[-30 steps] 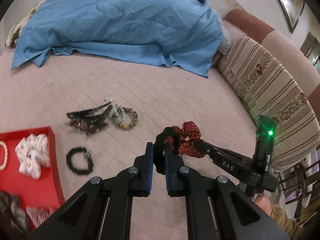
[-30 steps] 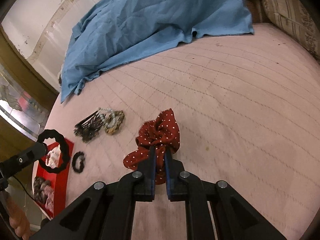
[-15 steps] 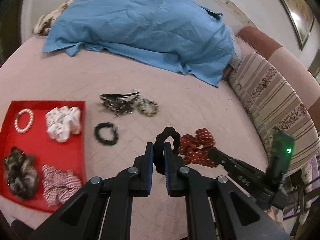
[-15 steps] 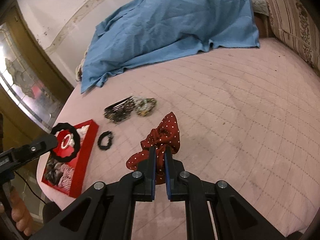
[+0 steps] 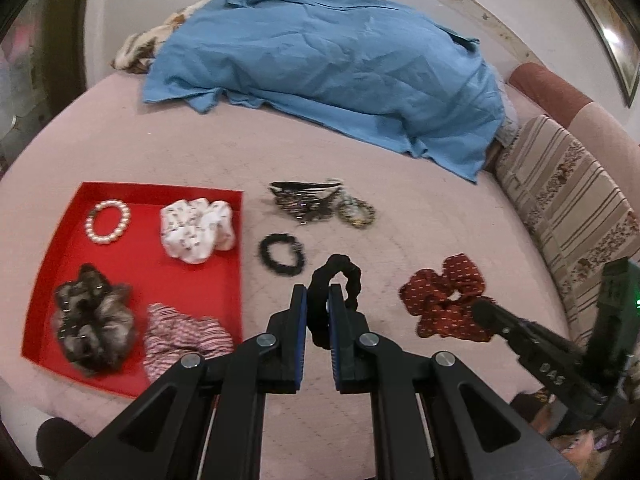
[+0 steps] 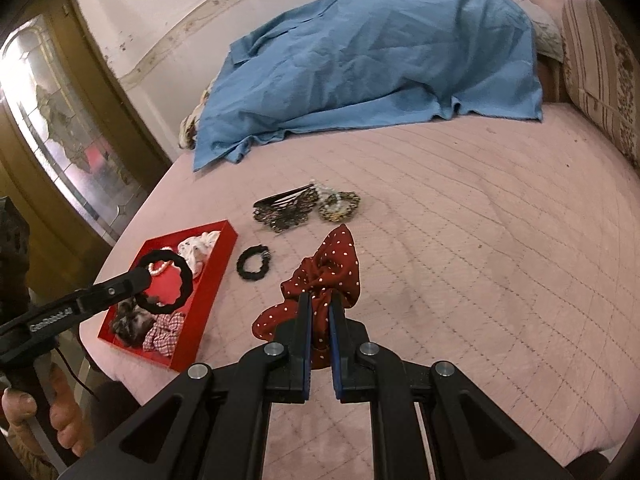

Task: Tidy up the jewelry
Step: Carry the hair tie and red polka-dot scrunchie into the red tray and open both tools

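My left gripper (image 5: 319,294) is shut on a black hair tie (image 5: 347,276) and holds it above the pink bed, just right of the red tray (image 5: 132,246); it also shows in the right wrist view (image 6: 145,276), where the tie (image 6: 182,278) hangs over the tray (image 6: 212,280). My right gripper (image 6: 320,300) is shut on a red dotted scrunchie (image 6: 326,266), lifted off the bed; it shows in the left wrist view (image 5: 440,300) too. The tray holds a pearl bracelet (image 5: 107,222), a white scrunchie (image 5: 196,228), a dark furry scrunchie (image 5: 92,320) and a striped scrunchie (image 5: 180,340).
A black beaded bracelet (image 5: 282,255) lies on the bed beside the tray. Behind it lie a dark hair clip (image 5: 306,198) and bead bracelets (image 5: 356,212). A blue sheet (image 5: 340,68) covers the far bed. A striped cushion (image 5: 572,208) lines the right side.
Both grippers have risen and pulled back with their items. The left gripper with the black hair tie has swung left toward the red tray, which has come fully into view.
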Motion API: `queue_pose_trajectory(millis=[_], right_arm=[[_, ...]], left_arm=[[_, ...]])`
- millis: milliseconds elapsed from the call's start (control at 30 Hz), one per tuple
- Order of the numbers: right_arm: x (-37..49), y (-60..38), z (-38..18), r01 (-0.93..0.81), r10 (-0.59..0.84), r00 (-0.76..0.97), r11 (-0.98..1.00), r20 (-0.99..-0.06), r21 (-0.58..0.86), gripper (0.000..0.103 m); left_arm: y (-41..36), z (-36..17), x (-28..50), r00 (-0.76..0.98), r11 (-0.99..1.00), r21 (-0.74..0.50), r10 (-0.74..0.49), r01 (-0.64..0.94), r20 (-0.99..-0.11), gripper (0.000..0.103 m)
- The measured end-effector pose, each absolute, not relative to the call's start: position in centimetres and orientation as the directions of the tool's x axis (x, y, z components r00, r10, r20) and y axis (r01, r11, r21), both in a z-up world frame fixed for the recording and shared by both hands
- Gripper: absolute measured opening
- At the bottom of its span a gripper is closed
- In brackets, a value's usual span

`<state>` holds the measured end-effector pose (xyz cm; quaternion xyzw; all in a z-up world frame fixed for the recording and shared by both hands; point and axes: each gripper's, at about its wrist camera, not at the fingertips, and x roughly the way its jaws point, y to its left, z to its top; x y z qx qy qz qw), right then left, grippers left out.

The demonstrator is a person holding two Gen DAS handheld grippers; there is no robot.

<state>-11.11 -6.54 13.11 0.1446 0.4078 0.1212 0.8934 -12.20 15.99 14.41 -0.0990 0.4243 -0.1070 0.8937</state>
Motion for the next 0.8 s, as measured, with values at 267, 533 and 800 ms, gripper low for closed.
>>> queue_pose_trajectory(millis=[267,533,800], right_arm=[[-11.7,-4.5,13.5,-0.135,0.354,0.625,0.927,-0.696,0.351,0.008],[-11.7,-2.1,14.2,-0.184,0.367,0.610,0.927,-0.702,0.326,0.009],[-10.4,1.2,14.9,-0.242,0.396,0.583,0.918,-0.709,0.313,0.009]], left_arm=[[17.8,14.1,-12.9,0.640,0.976,-0.210,-0.198,0.059,-0.742,0.010],[19.4,14.5,-13.2,0.669,0.987,-0.162,-0.129,0.013,-0.732,0.010],[22.4,14.5,-13.2,0.681,0.984,-0.175,-0.104,-0.036,-0.725,0.010]])
